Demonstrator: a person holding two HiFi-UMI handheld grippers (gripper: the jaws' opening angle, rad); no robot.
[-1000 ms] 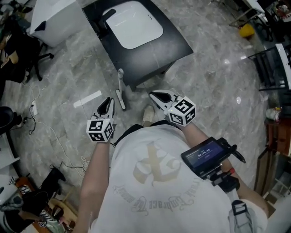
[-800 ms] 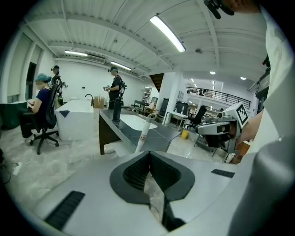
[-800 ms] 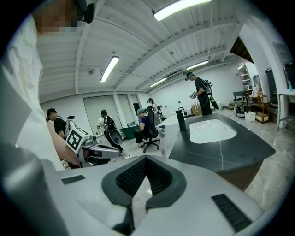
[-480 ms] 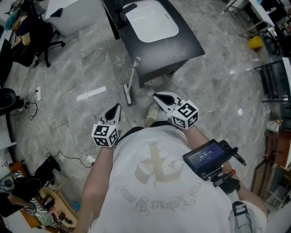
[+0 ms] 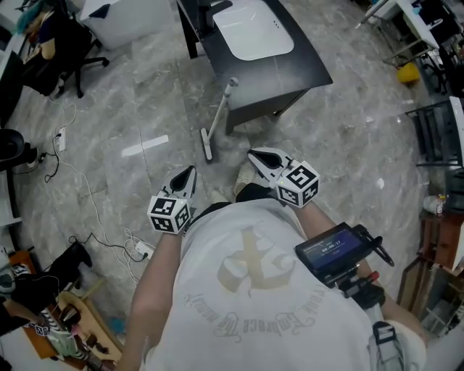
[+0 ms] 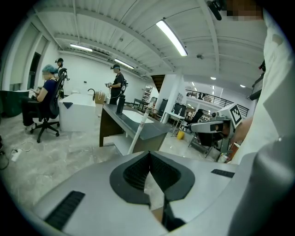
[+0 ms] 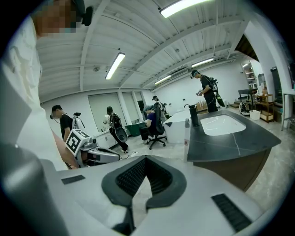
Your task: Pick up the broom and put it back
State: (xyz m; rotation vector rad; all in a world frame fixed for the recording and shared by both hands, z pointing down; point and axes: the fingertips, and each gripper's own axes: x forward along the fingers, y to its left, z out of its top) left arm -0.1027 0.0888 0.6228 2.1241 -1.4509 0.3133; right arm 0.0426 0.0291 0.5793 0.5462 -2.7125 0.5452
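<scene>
The broom [image 5: 217, 116] has a white handle and a narrow white head on the floor. Its handle top leans against the corner of the dark counter [image 5: 290, 72]. The handle also shows in the left gripper view as the broom handle [image 6: 139, 131], ahead of the jaws, and in the right gripper view as the broom handle [image 7: 186, 136], at the counter's left edge. My left gripper [image 5: 190, 171] is held near my body, short of the broom head and to its left, shut on nothing. My right gripper [image 5: 254, 153] is to the right of the broom head, shut and empty.
The counter holds a white sink [image 5: 254, 32] and a dark faucet [image 5: 221, 6]. Cables and a power strip [image 5: 59, 135] lie on the marble floor at the left. An office chair [image 5: 61, 43] and a white cabinet [image 5: 127, 18] stand beyond. My shoe [image 5: 243, 182] is between the grippers. Several people stand in the background.
The broom stood close beside my left gripper a second ago; now it leans on the counter, farther off. Both grippers have drawn back from the counter.
</scene>
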